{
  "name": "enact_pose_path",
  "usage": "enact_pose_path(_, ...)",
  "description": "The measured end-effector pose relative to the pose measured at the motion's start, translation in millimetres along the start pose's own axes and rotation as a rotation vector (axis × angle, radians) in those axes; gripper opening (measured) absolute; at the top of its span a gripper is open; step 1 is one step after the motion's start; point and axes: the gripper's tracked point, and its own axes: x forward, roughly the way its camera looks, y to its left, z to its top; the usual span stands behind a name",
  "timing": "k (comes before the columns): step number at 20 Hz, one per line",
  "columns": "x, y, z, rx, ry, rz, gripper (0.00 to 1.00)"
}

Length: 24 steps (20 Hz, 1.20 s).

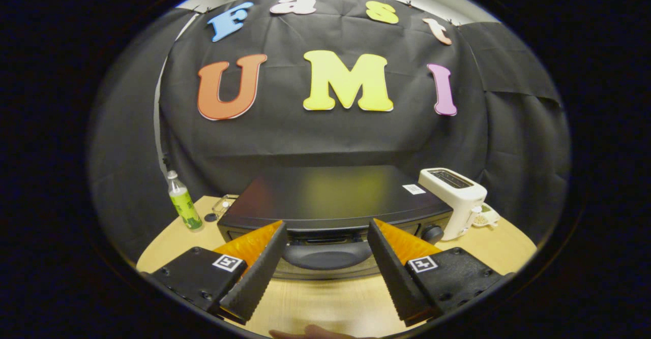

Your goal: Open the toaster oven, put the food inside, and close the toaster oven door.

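Observation:
A black toaster oven (330,196) stands on the wooden table (325,303) just ahead of my fingers. Its door is let down towards me, and the door's curved handle (325,255) lies between my fingertips. My gripper (327,229) is open, its two ribbed black fingers (259,273) spread wide on either side of the handle, touching nothing. I cannot see the oven's inside from this height. A knob (433,234) shows at the oven's front right corner.
A white slot toaster (455,202) stands against the oven's right side, with a small white dish (485,218) behind it. To the oven's left stand a green-labelled bottle (183,202), a dark cap (211,217) and a clear box (224,205). A fingertip (315,333) shows below the gripper.

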Motion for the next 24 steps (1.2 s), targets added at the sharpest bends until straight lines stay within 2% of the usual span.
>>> enact_pose_path(4,18,-15,-18,-0.066,0.051,-0.071,1.00)
enact_pose_path(5,16,-9,-19,-0.071,0.056,-0.037,1.00)
enact_pose_path(9,17,-10,-18,-0.099,0.068,-0.036,0.98)
enact_pose_path(13,13,-12,-22,-0.042,0.062,0.011,0.98)
enact_pose_path(17,-3,-13,-31,-0.066,0.074,0.022,0.98)
enact_pose_path(24,-40,-21,-75,-0.052,0.214,0.082,0.98)
